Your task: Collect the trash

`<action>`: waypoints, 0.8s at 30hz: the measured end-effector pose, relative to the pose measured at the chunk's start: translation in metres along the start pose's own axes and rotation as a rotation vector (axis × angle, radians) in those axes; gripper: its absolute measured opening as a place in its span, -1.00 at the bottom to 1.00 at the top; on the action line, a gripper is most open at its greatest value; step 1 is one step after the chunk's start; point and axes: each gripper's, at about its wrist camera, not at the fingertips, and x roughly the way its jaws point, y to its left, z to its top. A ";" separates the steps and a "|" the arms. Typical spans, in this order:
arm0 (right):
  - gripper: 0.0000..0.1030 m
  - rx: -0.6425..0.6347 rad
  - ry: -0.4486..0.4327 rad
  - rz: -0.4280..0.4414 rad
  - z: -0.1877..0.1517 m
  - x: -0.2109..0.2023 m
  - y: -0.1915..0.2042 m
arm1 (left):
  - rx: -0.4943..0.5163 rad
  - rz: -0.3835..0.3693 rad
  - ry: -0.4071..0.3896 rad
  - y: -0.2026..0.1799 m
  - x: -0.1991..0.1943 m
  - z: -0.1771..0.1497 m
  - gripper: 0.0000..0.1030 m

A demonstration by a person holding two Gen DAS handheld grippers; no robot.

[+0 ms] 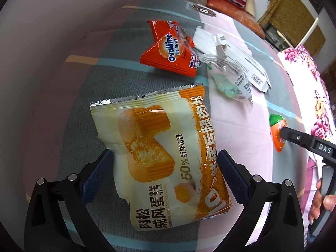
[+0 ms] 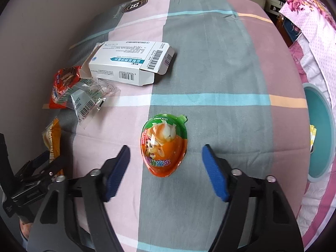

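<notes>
1. Left gripper (image 1: pixel 166 163): jaws wide, straddling the cake wrapper (image 1: pixel 159 157) at the sheet's near-left edge, pads off it, set to pinch.
2. Right gripper (image 2: pixel 166 161): jaws partly open around the jelly cup (image 2: pixel 163 145), mid-sheet, not touching.
3. Box (image 2: pixel 128 63) and other wrappers lie far-left, uncollected.

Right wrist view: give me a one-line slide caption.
Open right gripper straddles the carrot-shaped jelly cup on the striped bedsheet, jaws not touching it; white medicine box beyond.
</notes>
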 end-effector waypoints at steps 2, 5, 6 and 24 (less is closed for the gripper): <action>0.15 -0.010 0.002 -0.007 0.000 0.004 0.002 | 0.019 0.016 -0.008 -0.003 0.000 -0.002 0.92; 0.15 -0.028 0.001 -0.014 0.001 0.009 0.005 | 0.047 0.001 -0.014 -0.007 0.001 -0.003 0.90; 0.15 -0.044 -0.012 -0.021 0.001 0.009 0.006 | 0.054 -0.007 -0.018 -0.008 0.000 -0.003 0.85; -0.09 -0.012 -0.100 0.079 -0.010 -0.025 -0.009 | 0.019 -0.135 -0.037 -0.010 -0.024 0.009 -0.69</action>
